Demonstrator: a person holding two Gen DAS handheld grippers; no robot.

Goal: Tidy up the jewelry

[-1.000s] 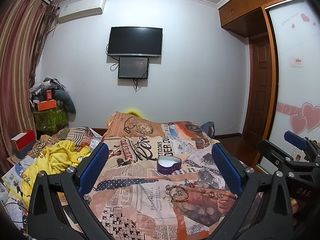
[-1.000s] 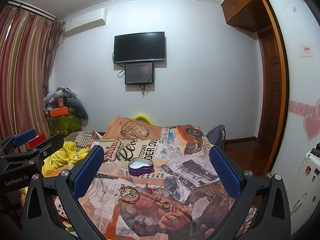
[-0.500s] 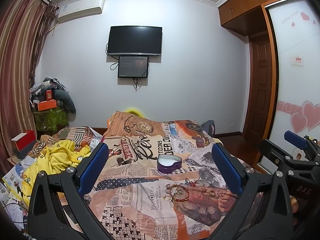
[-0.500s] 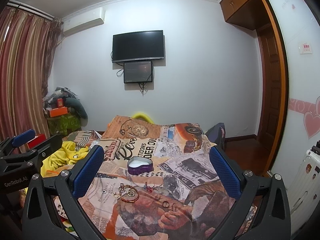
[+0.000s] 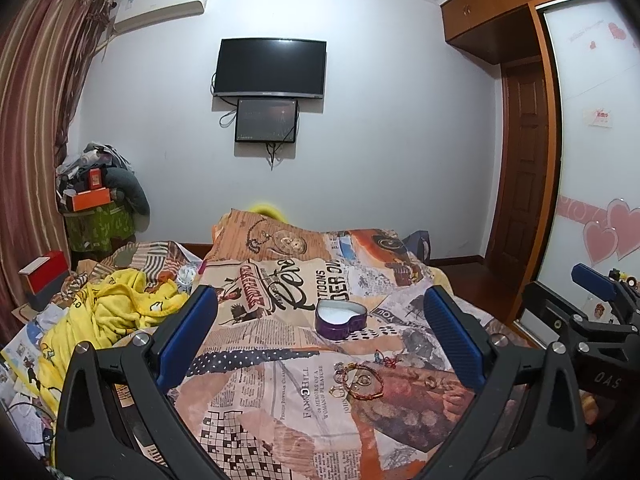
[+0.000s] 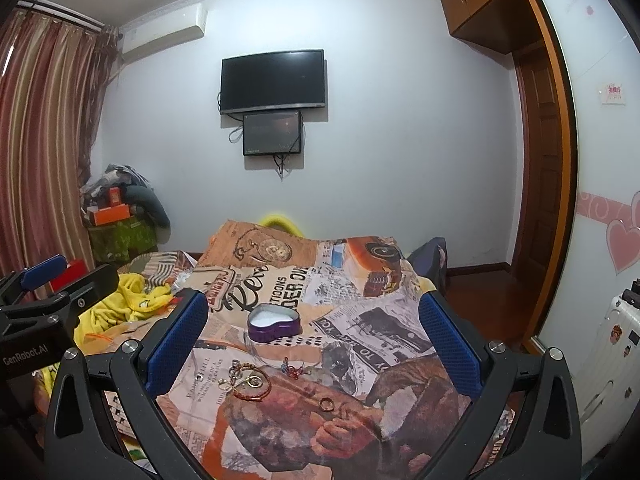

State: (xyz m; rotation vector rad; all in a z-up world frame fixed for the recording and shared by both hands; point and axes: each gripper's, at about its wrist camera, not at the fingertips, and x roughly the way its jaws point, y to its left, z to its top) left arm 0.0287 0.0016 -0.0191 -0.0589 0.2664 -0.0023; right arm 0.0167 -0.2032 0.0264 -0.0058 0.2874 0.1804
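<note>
While you held both grippers above the bed (image 5: 256, 360), nothing had yet been picked up, so by my reading this was the approach before the first grasp. Your left gripper (image 5: 320, 336) stood wide open and empty; your right gripper (image 6: 312, 340) was the same, fingers (image 6: 176, 340) spread well apart. The jewelry lay loose on the cover just in front of you: a bracelet (image 6: 252, 384) tangled with some rings, one ring (image 6: 326, 403) near it to the right, and a small red-and-blue charm (image 6: 292, 369) beyond. The heart-shaped box (image 6: 274, 322) sat further back, lid off, its white lining showing and apparently nothing in it. Next you needed to lower one gripper and pinch a single small piece, which called for a fine close against soft fabric.
</note>
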